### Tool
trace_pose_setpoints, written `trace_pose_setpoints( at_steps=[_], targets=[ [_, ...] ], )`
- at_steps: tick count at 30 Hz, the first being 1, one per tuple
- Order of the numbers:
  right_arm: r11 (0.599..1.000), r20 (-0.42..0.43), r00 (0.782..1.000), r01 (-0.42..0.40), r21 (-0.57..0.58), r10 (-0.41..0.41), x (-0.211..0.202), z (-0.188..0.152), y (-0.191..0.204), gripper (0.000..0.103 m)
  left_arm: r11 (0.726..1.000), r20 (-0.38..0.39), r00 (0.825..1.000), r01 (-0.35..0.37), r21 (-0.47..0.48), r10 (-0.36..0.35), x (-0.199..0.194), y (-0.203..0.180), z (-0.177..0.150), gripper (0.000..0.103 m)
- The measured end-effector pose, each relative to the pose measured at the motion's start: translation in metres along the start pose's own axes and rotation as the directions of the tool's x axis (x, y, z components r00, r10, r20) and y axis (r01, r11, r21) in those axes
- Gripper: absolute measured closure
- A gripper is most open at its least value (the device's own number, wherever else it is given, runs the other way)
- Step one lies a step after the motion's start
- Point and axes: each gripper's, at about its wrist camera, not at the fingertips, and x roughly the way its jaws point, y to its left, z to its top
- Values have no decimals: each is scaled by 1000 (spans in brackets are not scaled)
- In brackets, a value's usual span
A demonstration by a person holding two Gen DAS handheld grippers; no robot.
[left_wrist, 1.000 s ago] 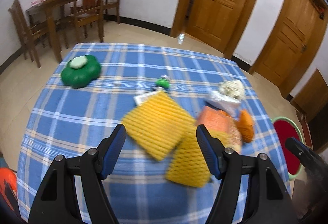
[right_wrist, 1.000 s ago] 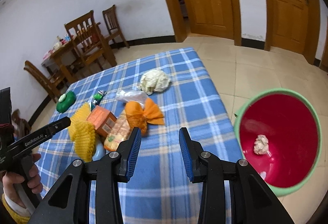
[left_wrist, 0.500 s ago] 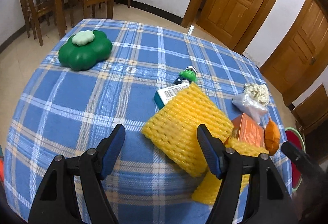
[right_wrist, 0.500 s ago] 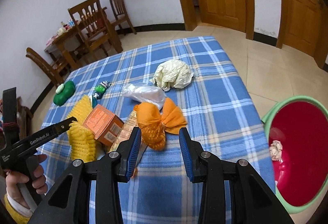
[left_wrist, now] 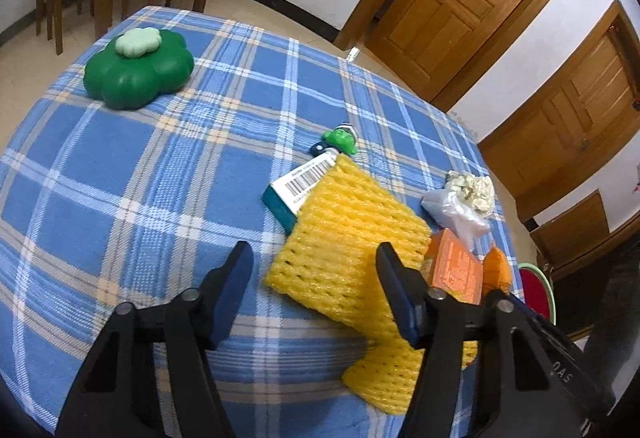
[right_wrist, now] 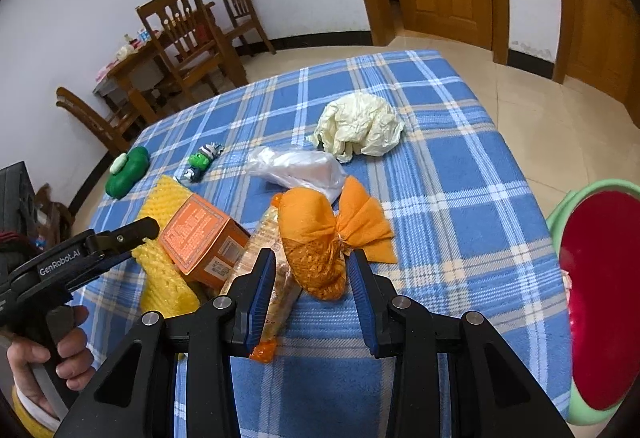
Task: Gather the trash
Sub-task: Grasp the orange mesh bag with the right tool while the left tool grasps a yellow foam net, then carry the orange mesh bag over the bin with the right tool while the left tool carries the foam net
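Blue plaid cloth covers the table (left_wrist: 132, 173) in the left wrist view, and the trash lies bunched toward its right edge: two yellow foam nets (left_wrist: 344, 238), one flat and overlapping one teal barcode box (left_wrist: 288, 193), the second net (left_wrist: 384, 378) running down toward the near edge under the right finger. The left gripper (left_wrist: 314, 284) hovers just above the near corner of the flat net; its jaws are closing, with that corner between them but the pads not pressing on it. Past the net sit one orange carton (left_wrist: 456, 270), one orange mesh bag (left_wrist: 496, 270), one clear plastic bag (left_wrist: 456, 213) and one crumpled paper wad (left_wrist: 472, 187), all close to the right edge. One green toy figure (left_wrist: 340, 141) lies mid-table, and one green clover-shaped case (left_wrist: 138, 71) sits apart near the far left corner. In the right wrist view, the right gripper (right_wrist: 312, 278) stands narrow, its blue pads on either side of the orange mesh bag's (right_wrist: 316, 242) near end; whether they press on it I cannot tell. One biscuit packet (right_wrist: 260, 258) lies just left of the bag, touching the orange carton (right_wrist: 200, 238), with the yellow nets (right_wrist: 164, 270) beyond. The plastic bag (right_wrist: 300, 167) and paper wad (right_wrist: 360, 125) lie farther up the table. One red basin with a green rim (right_wrist: 596, 302) stands on the floor off the right edge. A hand (right_wrist: 44, 370) grips the left gripper's handle at the lower left.
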Motion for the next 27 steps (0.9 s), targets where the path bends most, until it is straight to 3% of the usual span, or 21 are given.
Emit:
trace_pose_setpoints(
  at_steps=[4, 10, 19, 27],
  targets=[
    [1000, 4, 1000, -10, 0, 10, 2, -1, -1, 75, 999, -5, 999, 46, -3, -46, 0, -2, -1, 57],
    [1000, 34, 999, -14, -17, 14, -2, -4, 2, 82, 994, -2, 994, 110, 7, -110, -6, -6, -4, 78],
    [998, 118, 992, -34, -52, 40, -37, -9, 14, 84, 985, 56, 984, 166, 54, -168, -39, -22, -8, 82],
    [998, 175, 983, -46, -46, 54, -73, -20, 16, 84, 978, 142, 975, 148, 150, -169, -79, -46, -14, 82]
  ],
)
